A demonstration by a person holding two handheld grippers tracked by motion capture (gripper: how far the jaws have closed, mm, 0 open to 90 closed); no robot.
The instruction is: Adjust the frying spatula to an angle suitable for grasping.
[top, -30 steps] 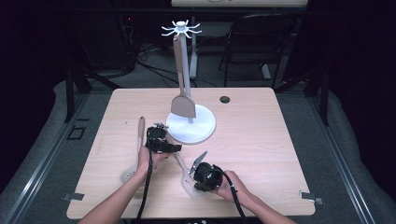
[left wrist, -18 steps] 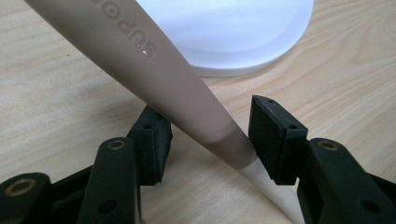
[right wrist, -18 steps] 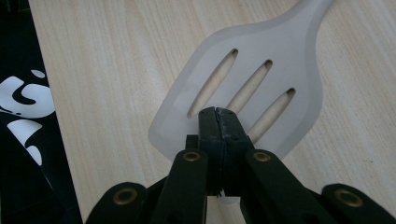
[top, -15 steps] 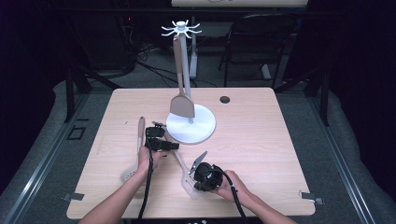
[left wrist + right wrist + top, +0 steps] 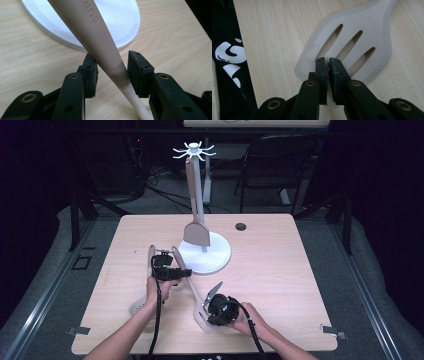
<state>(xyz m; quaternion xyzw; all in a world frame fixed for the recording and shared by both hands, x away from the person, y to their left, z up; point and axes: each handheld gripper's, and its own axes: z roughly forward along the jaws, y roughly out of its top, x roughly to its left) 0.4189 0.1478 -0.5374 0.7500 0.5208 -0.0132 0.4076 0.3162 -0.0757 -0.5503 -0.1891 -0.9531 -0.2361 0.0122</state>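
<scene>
**A:** Where does your left gripper (image 5: 186,273) stand?

**B:** Just in front of the round white stand base (image 5: 215,262), near the middle of the pale wooden table (image 5: 280,270). In the left gripper view its jaws sit either side of the tan handle of the slotted spatula (image 5: 110,62), where the tan sleeve meets the translucent white stem. The right pad touches the handle; whether the left pad touches cannot be told, so call the grasp undecided.

**A:** And your right gripper (image 5: 328,63)?

**B:** Its jaws are nearly together, set on the near edge of the translucent white slotted blade (image 5: 352,42), pinching it. The blade lies flat on the table near the front edge; in the high view your right hand (image 5: 245,317) covers part of it.

**A:** How does the spatula lie?

**B:** Diagonally, with the handle running back and left toward the stand base.

**A:** What else is shown?

**B:** A second tan spatula (image 5: 196,232) hangs from the white hook rack (image 5: 194,152), its blade low against the pole. A long tan utensil (image 5: 150,262) lies just left of your left gripper.
</scene>
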